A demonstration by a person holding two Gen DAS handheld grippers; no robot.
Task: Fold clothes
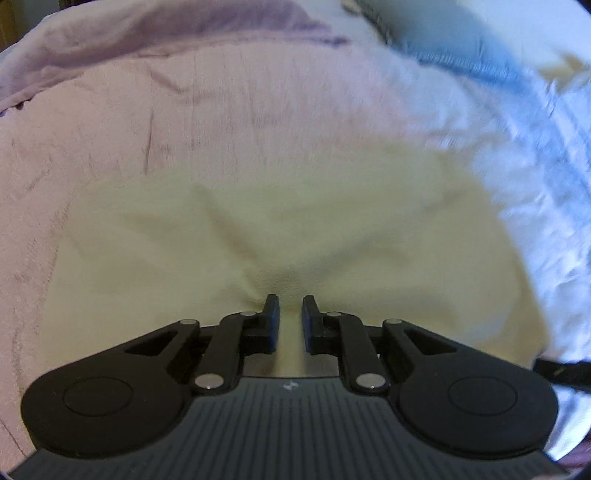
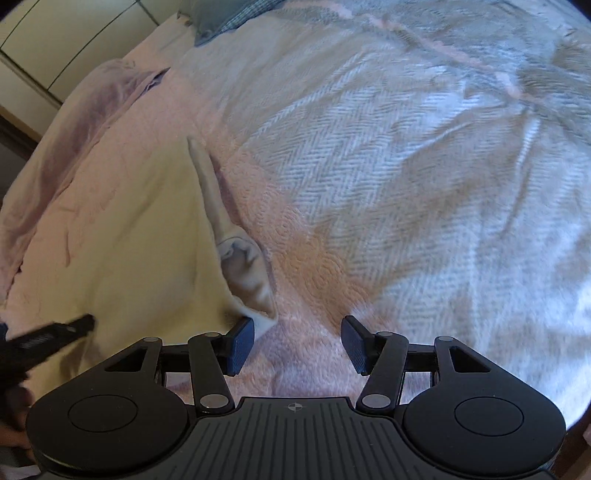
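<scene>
A cream garment [image 1: 258, 229] lies spread on the bed, its cloth puckered toward my left gripper [image 1: 290, 306], which is shut on a pinch of it near the garment's near edge. In the right wrist view the same cream garment [image 2: 129, 240] shows its right edge turned up in a fold [image 2: 243, 266]. My right gripper [image 2: 297, 328] stands open just right of that edge. Its left finger touches the garment's corner, and only pink bedspread shows between the pads. The left gripper's black finger [image 2: 79, 325] reaches in from the lower left.
A pink quilted bedspread [image 1: 221, 92] lies under the garment. A white herringbone blanket [image 2: 406, 166] covers the right of the bed. A lilac cloth [image 2: 92, 99] is bunched at the far left, a blue-grey cloth [image 2: 221, 14] at the far end. Cream cabinet panels [image 2: 55, 37] stand beyond.
</scene>
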